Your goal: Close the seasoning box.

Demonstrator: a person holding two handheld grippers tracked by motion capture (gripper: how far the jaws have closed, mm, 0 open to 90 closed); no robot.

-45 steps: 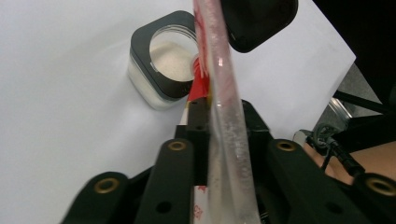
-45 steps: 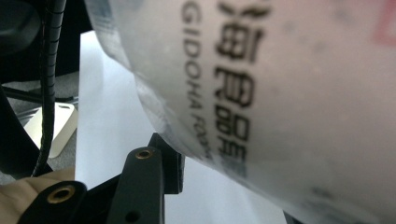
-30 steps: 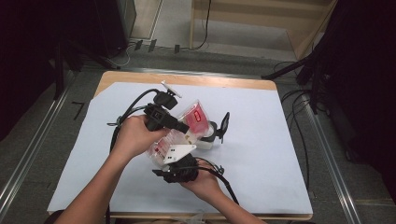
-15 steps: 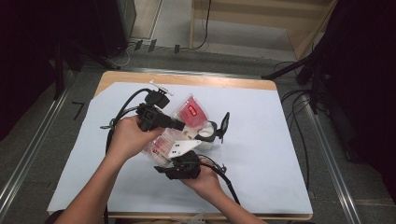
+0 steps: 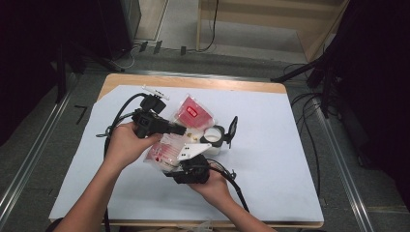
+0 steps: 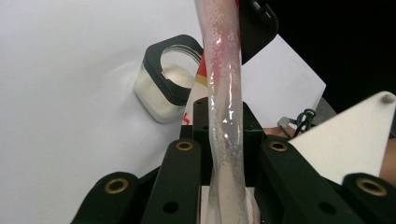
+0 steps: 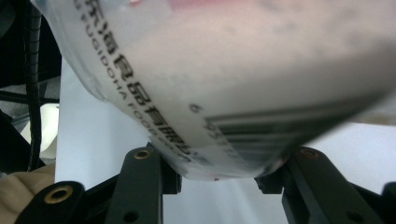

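Two grippers hold one plastic bag [image 5: 183, 129] above the white sheet [image 5: 270, 154]: the left gripper [image 5: 180, 129] pinches its thin edge, the right gripper [image 5: 189, 162] clamps its bulging end, beside the open jar [image 5: 212, 137].

The bag [image 5: 181, 133] is glossy clear plastic with red print, wrinkled, holding a pale grainy powder. The jar [image 6: 166, 84] looks like clear plastic or glass, with a matt black plastic collar. A smooth matt white sheet [image 5: 270, 159] covers the table [image 5: 193, 82], whose bare edge is pale wood. Both grippers are matt black plastic with brass-coloured rivets.
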